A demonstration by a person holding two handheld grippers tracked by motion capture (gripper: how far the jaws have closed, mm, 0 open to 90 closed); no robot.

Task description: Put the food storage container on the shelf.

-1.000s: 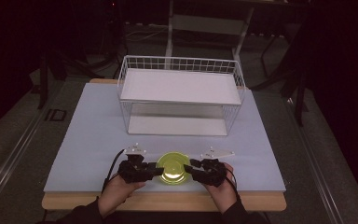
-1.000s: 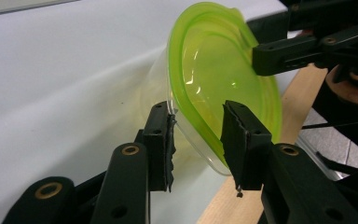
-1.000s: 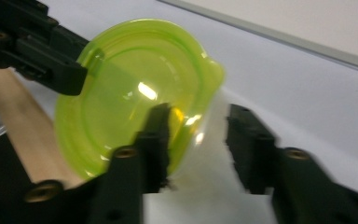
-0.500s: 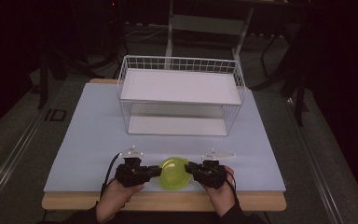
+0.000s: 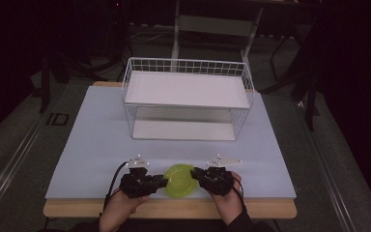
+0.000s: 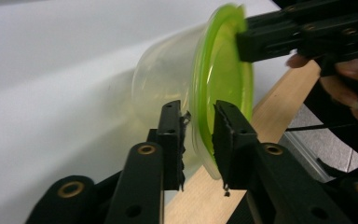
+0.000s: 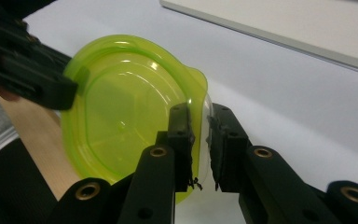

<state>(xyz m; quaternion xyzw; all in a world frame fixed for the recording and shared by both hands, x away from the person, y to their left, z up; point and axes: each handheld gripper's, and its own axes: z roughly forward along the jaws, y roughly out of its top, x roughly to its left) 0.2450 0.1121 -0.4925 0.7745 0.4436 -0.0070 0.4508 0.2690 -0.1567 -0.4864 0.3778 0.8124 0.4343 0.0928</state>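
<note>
A clear plastic container (image 5: pixel 181 180) with a lime-green lid is held tipped on its side just above the table's front edge. My right gripper (image 5: pixel 195 175) is shut on its rim; in the right gripper view (image 7: pixel 201 126) the pads pinch the lid's edge (image 7: pixel 121 121). My left gripper (image 5: pixel 165 182) comes from the opposite side. Its jaws (image 6: pixel 198 121) straddle the rim of the container (image 6: pixel 168 79) and have just been opening, leaving a slight gap on the clear-wall side. The right gripper (image 6: pixel 261 37) grips the far rim.
A white wire basket shelf (image 5: pixel 188 96) with two tiers stands at the back middle of the pale table (image 5: pixel 101 135). The wooden front edge (image 5: pixel 174 209) lies right under the hands. Dark floor and chair legs surround the table.
Both grippers have closed in on the container from either side. The container has shifted slightly toward the front edge and tipped up so that its lid faces the person.
</note>
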